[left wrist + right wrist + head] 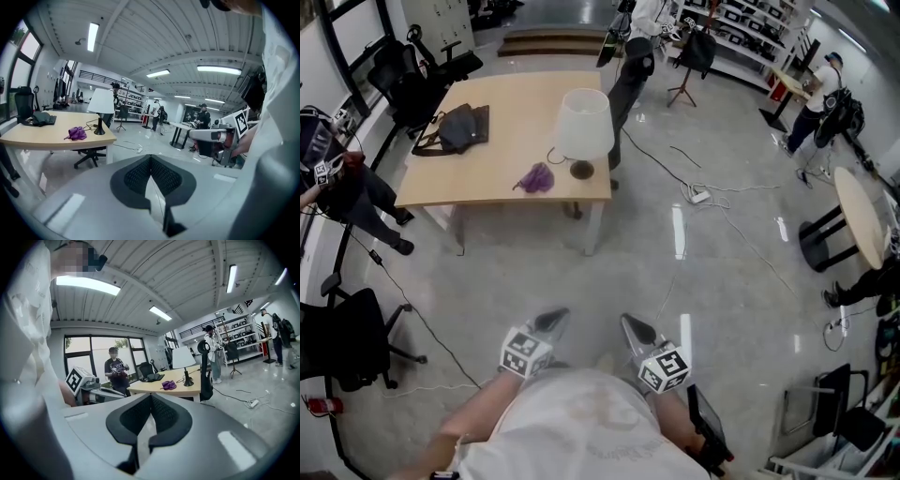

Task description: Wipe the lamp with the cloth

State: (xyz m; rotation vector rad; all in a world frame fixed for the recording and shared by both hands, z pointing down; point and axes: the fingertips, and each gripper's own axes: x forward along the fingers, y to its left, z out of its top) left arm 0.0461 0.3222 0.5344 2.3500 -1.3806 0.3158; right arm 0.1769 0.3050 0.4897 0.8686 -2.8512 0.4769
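Both jaw pairs pressed together, empty: left gripper [551, 322], right gripper [636, 329]. Lamp [584, 125] and purple cloth [536, 177] sit well ahead on table [511, 98].

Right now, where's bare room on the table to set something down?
Bare: the table middle and far edge, between the dark bag and the lamp; also the near-left corner, left of the purple cloth. Crowded: the near-right corner, where lamp, cord and cloth sit close together.

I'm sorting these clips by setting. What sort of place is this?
Probably an open lab or workshop-style office: office chairs near a wooden table, stocked shelving along the far wall, and cables trailing across the polished floor.
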